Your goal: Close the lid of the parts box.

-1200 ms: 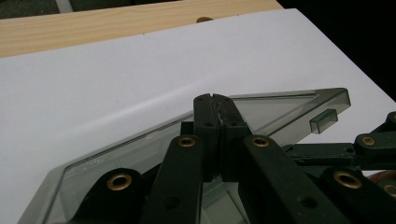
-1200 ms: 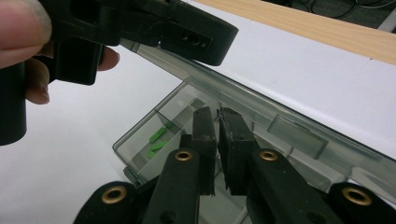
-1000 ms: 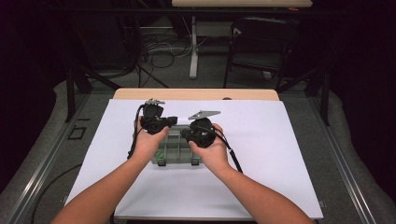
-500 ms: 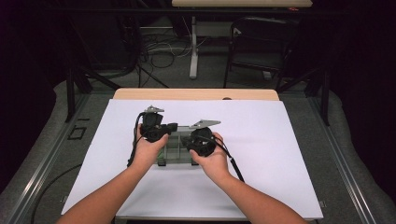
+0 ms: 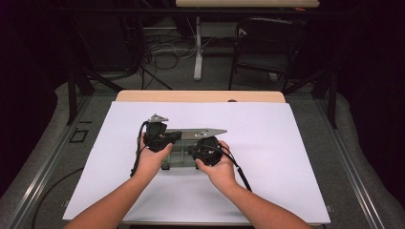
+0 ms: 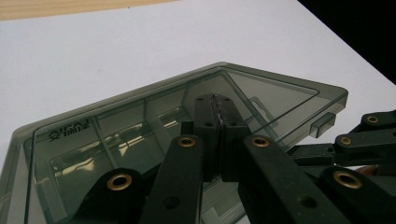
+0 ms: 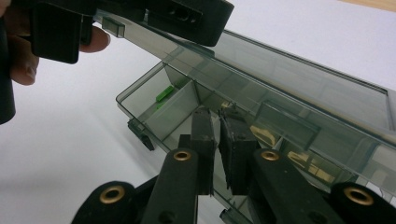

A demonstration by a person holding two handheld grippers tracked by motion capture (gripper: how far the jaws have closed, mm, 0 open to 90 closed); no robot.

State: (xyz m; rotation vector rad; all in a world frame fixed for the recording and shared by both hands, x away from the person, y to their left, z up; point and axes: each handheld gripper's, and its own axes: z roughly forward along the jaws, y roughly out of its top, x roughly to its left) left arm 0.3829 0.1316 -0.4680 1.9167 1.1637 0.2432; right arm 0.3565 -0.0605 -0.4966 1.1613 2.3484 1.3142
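Your left gripper (image 6: 215,135) has its jaws pressed together on top of the smoky lid (image 6: 140,126) of the plastic box (image 5: 180,155), holding nothing. Your right gripper (image 7: 219,154) shows a narrow slit between its jaws — almost together, nothing caught between them, tips just above the open compartments. The box sits mid-table on the white sheet (image 5: 296,157), between your two hands, its lid half down and slanting over the tray.

Risks from here: the lid is only pushed, not held, so a slip of the left tips could let it snap down onto the right jaws inside the tray. Uneven pressure could also skid the light box across the smooth sheet, or jolt the small green piece (image 7: 164,94) out of its far compartment.

Compared with a second ago, both hands sit lower and nearer you, and the right jaws have barely parted — the left ones are unchanged.
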